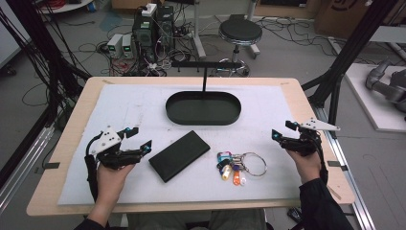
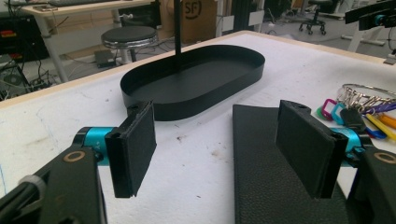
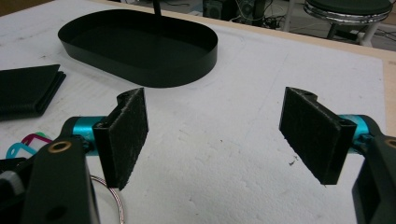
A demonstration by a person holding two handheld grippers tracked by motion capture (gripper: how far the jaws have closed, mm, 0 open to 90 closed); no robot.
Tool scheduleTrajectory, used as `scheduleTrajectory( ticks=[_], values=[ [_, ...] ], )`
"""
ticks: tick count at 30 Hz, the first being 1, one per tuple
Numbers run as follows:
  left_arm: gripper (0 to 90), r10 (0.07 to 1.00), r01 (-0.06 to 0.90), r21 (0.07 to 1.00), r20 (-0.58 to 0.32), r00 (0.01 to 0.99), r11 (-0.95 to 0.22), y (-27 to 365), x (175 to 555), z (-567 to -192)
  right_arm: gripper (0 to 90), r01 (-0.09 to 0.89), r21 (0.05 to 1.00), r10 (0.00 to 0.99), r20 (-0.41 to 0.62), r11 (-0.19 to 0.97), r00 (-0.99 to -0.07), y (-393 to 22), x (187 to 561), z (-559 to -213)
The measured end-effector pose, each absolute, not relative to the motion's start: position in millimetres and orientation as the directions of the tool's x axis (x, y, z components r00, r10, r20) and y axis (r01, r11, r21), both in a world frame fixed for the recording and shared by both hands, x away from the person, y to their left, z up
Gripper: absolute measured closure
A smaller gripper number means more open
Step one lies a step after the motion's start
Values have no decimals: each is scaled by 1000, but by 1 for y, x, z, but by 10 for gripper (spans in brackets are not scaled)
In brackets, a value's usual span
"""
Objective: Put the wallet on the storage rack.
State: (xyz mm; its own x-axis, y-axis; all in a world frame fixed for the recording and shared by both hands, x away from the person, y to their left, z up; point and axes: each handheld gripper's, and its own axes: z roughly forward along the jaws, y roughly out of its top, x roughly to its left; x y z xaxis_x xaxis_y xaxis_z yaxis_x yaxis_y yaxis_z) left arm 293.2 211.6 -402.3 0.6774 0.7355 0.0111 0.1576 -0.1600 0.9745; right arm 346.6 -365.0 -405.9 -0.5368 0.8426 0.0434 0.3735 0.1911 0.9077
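Left gripper (image 1: 140, 137) hangs w/ jaws apart, nothing between the pads; right gripper (image 1: 282, 130) same, jaws wide, holding nothing. Both hover low over the white mat (image 1: 134, 108), neither touching anything.

Wallet (image 1: 179, 155), black, flat, lies on the mat just beside the left gripper, toward the table centre from it. Long axis runs diagonal: near-left corner to far-right corner in the high view. In the left gripper view the wallet (image 2: 275, 168) sits under and behind the far-side jaw, so the jaws aren't straddling it yet. Left hand clearly nearer; right gripper well apart from it, w/ the key bunch (image 1: 235, 166) between.

Keys lie near the wallet's right side, not touching it, closer to the right gripper. Ring w/ coloured tags, can't count the keys.

Tray (image 1: 203, 108), black oval, sits beyond both items at mat centre, a thin post (image 1: 204, 76) rising at its far rim. Looks empty.

Count: 2 grippers, 1 wallet, 1 key bunch, 1 tray.

Probable next: left takes the wallet, approaching across its short side.
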Motion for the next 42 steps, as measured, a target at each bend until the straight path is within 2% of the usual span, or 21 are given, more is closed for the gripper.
scheduleTrajectory(
  ticks=[21, 34, 42],
  values=[
    [279, 656, 126, 950, 99, 748, -286, 183, 242, -412, 244, 377, 909, 858, 45, 177, -511, -369, 346, -407],
    [324, 540, 70, 849, 267, 798, -524, 156, 238, -427, 243, 388, 903, 855, 49, 182, -516, -368, 349, -408],
    [349, 482, 56, 775, 332, 811, -629, 145, 239, -438, 243, 394, 899, 852, 50, 189, -522, -367, 349, -409]
  ],
)
